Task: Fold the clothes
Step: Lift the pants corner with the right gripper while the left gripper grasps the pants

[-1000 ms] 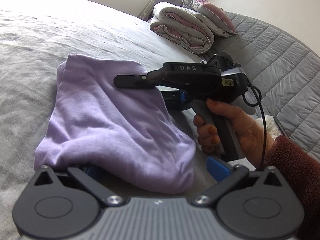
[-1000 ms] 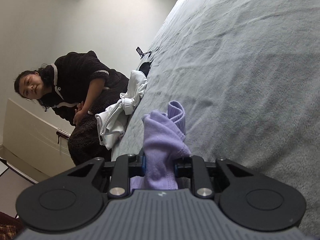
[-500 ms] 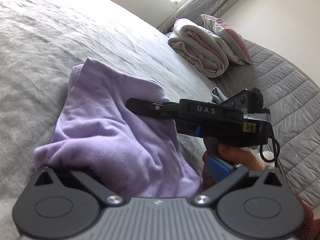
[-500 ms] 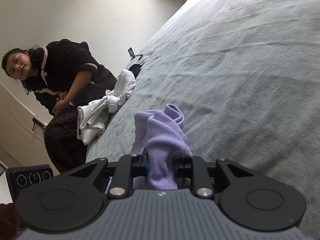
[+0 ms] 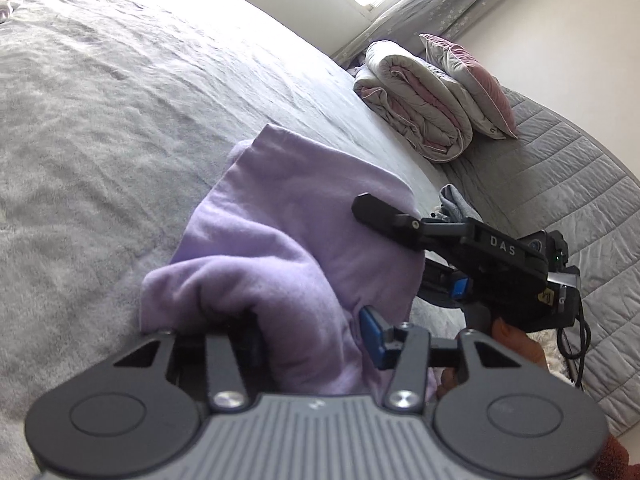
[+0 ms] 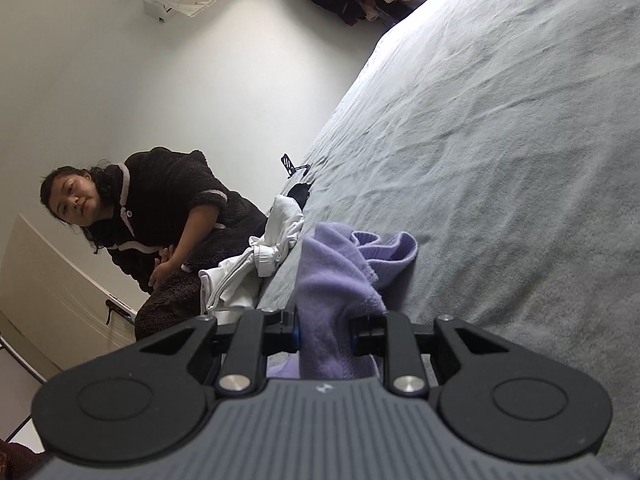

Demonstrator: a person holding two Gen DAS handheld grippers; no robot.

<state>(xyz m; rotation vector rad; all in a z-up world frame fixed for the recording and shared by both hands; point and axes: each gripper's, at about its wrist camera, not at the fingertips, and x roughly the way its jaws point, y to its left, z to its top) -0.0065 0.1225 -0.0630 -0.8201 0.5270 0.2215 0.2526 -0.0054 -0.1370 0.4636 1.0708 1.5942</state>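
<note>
Left wrist view: my left tongs (image 5: 316,340) pinch the soft lilac fleece garment (image 5: 304,220), lifted off the grey bed (image 5: 100,120). Right wrist view: my right tongs (image 6: 324,334) clamp another bunch of it. I judge we're mid-fold; next, carry both edges over evenly.

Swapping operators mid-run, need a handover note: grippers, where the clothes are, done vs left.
Left gripper: shut on a bunched end of the purple garment.
Right gripper: shut on another edge of it; seen from the left wrist view, it is at the garment's right side.
Garment is partly lifted, its far end resting on the grey bed.
White clothes sit crumpled at the bed edge, unfolded.
Done: both grasps. Left: complete the purple fold, lay it flat, then the white pile.
</note>
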